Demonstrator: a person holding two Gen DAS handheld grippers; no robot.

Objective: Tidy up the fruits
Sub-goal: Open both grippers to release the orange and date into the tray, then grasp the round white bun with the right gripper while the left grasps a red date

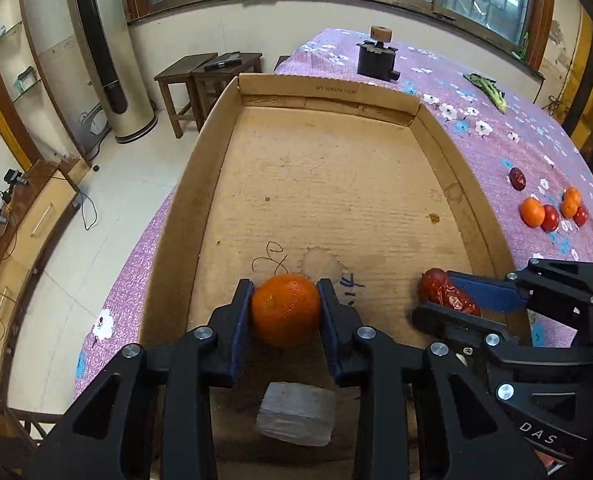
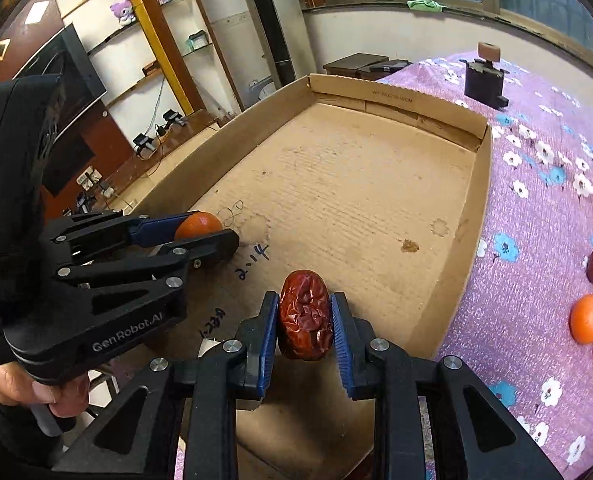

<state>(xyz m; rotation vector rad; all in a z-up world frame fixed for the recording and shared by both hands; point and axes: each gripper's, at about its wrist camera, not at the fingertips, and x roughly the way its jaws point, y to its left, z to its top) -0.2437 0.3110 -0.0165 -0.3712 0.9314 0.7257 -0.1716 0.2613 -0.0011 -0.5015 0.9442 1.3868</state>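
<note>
Left wrist view: left gripper (image 1: 286, 308) pinches a mandarin orange (image 1: 285, 311) between its blue pads, low over the near end of the shallow cardboard box (image 1: 456, 184); whether the fruit touches the floor of the box, cannot tell. A grey-white block (image 1: 295, 414) sits beneath the gripper at the near edge. To the right, the right gripper (image 1: 436, 294) pinches a wrinkled red date (image 1: 446, 290), also inside the box.

Right wrist view: right gripper (image 2: 304, 320) is clamped on the date (image 2: 305, 316), held lengthwise between the pads, above the box floor near some pen scribbles. Left gripper (image 2: 212, 236) is at left with the mandarin (image 2: 198, 225); a hand (image 2: 60, 396) grips its handle.

Box lies on a purple floral bedspread (image 1: 496, 152). Loose on the cloth, right of the box: two more mandarins (image 1: 532, 212), two cherry tomatoes (image 1: 550, 218), another dark date (image 1: 517, 179). A black holder (image 1: 377, 58) stands at the far end.
</note>
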